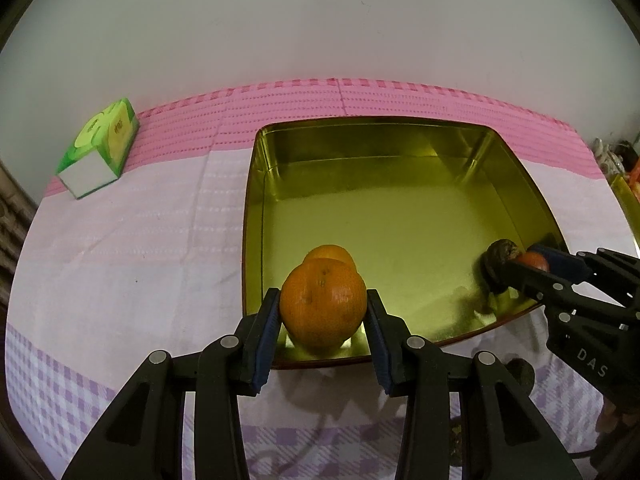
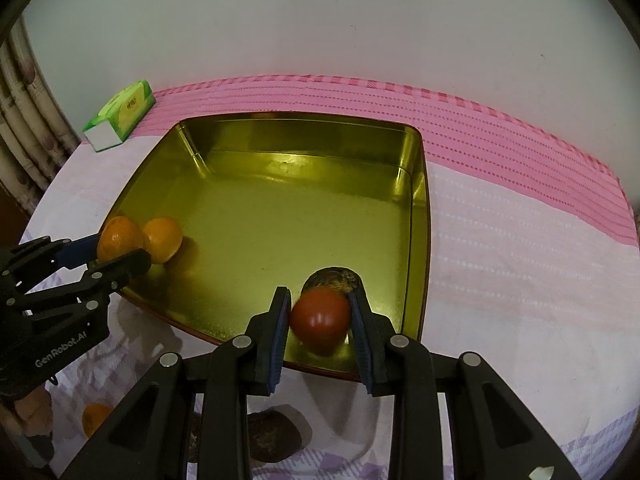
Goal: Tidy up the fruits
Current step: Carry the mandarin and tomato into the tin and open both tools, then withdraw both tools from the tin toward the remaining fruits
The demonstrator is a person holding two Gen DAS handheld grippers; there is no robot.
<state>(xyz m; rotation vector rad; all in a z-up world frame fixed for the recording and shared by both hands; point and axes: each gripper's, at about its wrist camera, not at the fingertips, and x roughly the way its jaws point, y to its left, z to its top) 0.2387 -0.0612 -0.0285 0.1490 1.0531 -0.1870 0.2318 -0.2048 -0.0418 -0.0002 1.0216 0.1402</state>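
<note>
A gold square tin (image 1: 400,216) lies on the pink cloth; it also shows in the right wrist view (image 2: 416,216). My left gripper (image 1: 323,316) is shut on an orange (image 1: 322,304) over the tin's near left corner, beside a second orange (image 1: 331,254) resting inside. My right gripper (image 2: 320,322) holds a blurred red tomato (image 2: 320,320) between its pads over the tin's near right edge; a small gap shows at the left pad. A dark brown fruit (image 2: 334,278) sits in the tin just behind the tomato.
A green tissue pack (image 1: 98,148) lies at the table's far left. Another orange (image 2: 94,418) and a dark fruit (image 2: 272,436) lie on the cloth in front of the tin. A white wall stands behind the table.
</note>
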